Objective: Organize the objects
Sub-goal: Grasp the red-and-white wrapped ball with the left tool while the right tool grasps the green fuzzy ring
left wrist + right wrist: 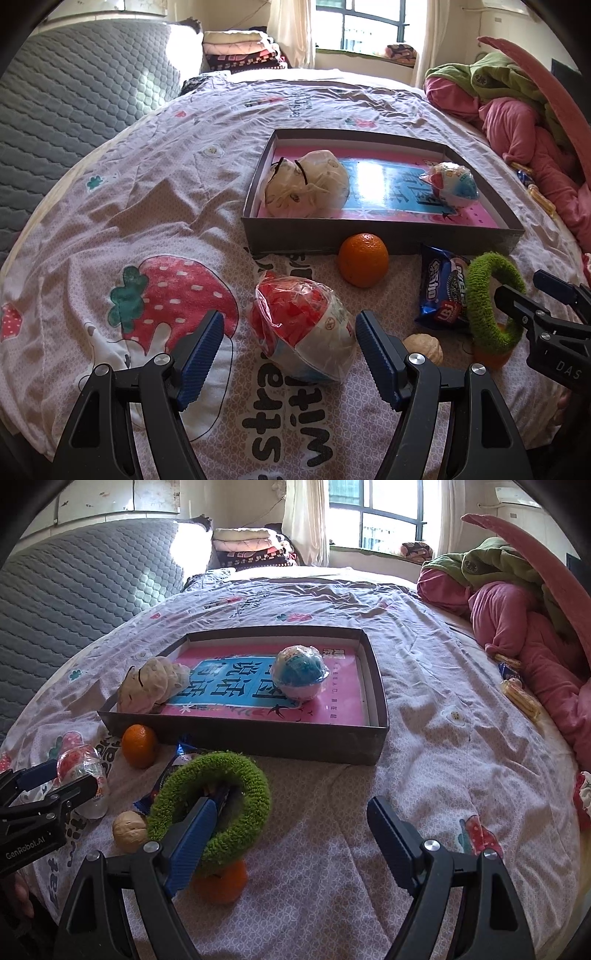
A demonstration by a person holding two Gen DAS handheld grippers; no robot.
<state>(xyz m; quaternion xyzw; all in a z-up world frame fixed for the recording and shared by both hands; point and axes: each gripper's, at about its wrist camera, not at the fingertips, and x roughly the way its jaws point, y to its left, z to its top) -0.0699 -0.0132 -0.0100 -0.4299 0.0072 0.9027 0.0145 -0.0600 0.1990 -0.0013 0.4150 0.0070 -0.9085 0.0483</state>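
Note:
A red-and-white wrapped toy egg (pixel 303 328) lies on the bedsheet between the fingers of my left gripper (pixel 290 325), which is open, its pads clear of the egg. My right gripper (pixel 295 805) is open too. Its left finger (pixel 195 830) pokes through a green fuzzy ring (pixel 221 775), which stands on an orange base (pixel 221 882). Behind them is a dark shallow box (pixel 332 236) holding a pink book, a cream bag (pixel 306 184) and a blue-and-white egg (pixel 452 184). An orange (pixel 364 260), a blue cookie pack (pixel 441 291) and a walnut (pixel 424 349) lie in front of the box.
Pink and green bedding (pixel 517 122) is heaped along the bed's right side, with small snack packets (pixel 521 698) beside it. A grey quilted mattress (pixel 74 92) leans at the left. Folded blankets (pixel 240 51) are stacked at the back near the window.

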